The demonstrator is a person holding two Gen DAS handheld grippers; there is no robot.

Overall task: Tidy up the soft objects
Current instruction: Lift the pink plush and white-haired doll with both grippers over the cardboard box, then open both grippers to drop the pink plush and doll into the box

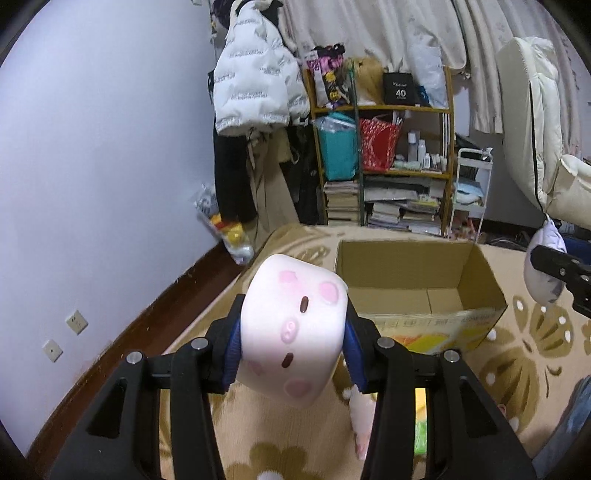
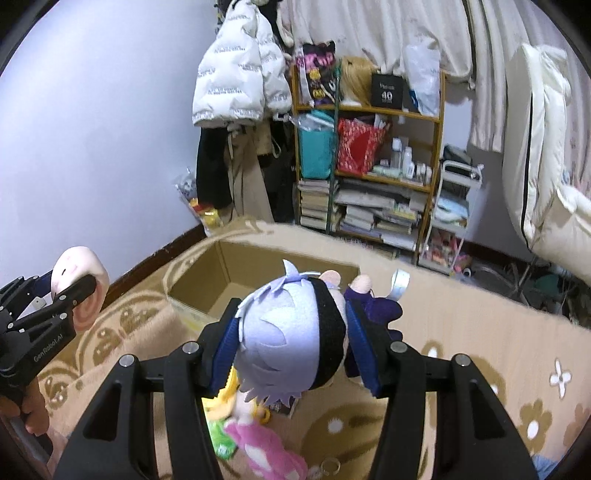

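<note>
Patterned beige rug, cardboard box, cluttered shelf behind.

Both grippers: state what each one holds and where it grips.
Left gripper: pink cube plush, clamped across its sides. Right gripper: lavender-haired doll, clamped by its head.

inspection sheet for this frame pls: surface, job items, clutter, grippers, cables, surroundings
surface: beige carpet with brown flower pattern.
job's things: open cardboard box on the carpet, nothing seen inside; pink cube plush and lilac-haired doll both lifted; pink plush and yellow-haired toy lying on the carpet.
clutter: tape roll beyond the box.
grippers: left gripper jaws clamped on the pink cube plush; right gripper jaws clamped on the doll's head.
cables: nothing seen.
surroundings: loaded shelf, white jacket hanging, curtains, bag of toys by the wall.
</note>
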